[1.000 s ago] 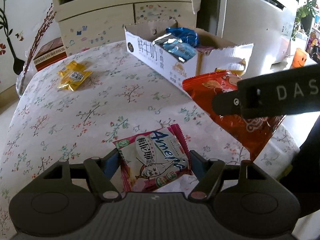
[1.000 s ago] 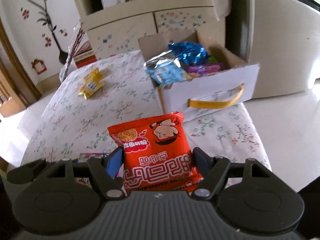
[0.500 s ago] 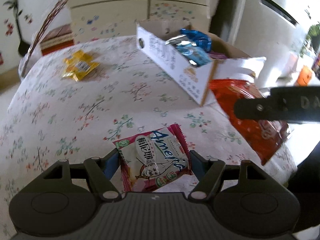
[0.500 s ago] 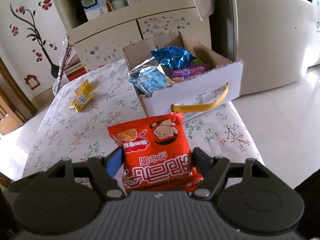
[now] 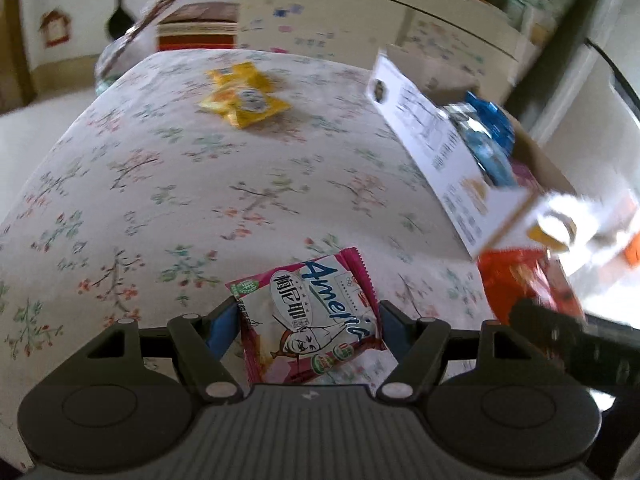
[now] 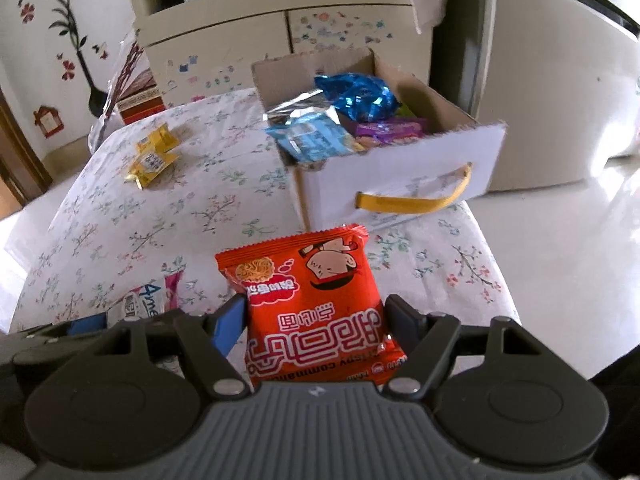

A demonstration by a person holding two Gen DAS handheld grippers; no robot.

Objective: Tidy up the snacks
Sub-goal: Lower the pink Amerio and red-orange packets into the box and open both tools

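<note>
— What have you got in each claw, and why hold them that way?

— My right claw (image 6: pixel 314 316) is clamped on the red pack (image 6: pixel 308 300), pads on its two side edges, so it hangs flat with the free end pointing at the box (image 6: pixel 400 176). My left claw (image 5: pixel 308 328) grips the pink pack (image 5: pixel 312 320) the same way, by its sides. Held like that, I judge either could slide in over the box rim without folding.

— Where are they now?

— Both are up off the desk (image 5: pixel 160 184), on its near side. The red pack is just short of the box's front wall, the one with the yellow strap (image 6: pixel 416 200). The pink pack is to its left, further from the box.

— What's in the box?

— It is open on top and already partly filled: a blue foil bag (image 6: pixel 356 96), a light-blue pack (image 6: pixel 312 136) against the near-left corner, and a purple pack (image 6: pixel 388 130) beside it. There looks to be room toward the right wall.

— Anything left outside?

— The yellow packs (image 6: pixel 152 158), lying on the desk well apart from the box, toward the far left. I'd expect those to go in after mine.
</note>
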